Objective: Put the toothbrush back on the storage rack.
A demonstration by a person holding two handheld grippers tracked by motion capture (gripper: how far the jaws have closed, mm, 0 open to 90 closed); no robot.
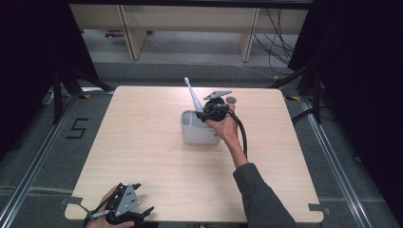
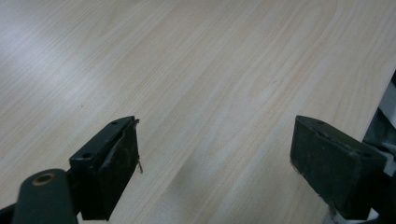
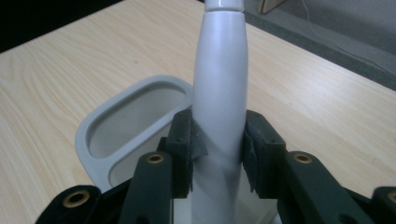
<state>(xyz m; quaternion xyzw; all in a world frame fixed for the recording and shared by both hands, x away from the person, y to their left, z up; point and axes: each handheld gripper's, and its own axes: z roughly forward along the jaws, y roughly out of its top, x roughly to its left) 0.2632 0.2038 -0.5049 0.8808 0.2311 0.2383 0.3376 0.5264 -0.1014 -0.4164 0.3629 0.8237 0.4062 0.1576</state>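
A pale wooden table (image 1: pixel 142 156) seen from above; a person's two forearms come in from the near edge, each hand w/ a black two-jaw gripper. Right gripper (image 1: pixel 205 114) is at the table's centre, over a white open-topped holder (image 1: pixel 196 132); its jaws are closed on the thick lower handle of a white toothbrush (image 1: pixel 194 97), pads pressing it from both sides. Toothbrush stands nearly upright, tilted slightly to the left in the high view, brush head at top; its lower end sits at the holder's right-hand end, but can't tell whether it touches the bottom. In the right gripper view the toothbrush (image 3: pixel 219 107) rises between the pads, the holder (image 3: pixel 93 135) just behind and left, its oval opening showing. Left gripper (image 1: pixel 124 211) rests at the near left corner, well apart from the holder; in the left gripper view its jaws stand wide apart w/ nothing between, bare tabletop (image 2: pixel 196 70) beyond.
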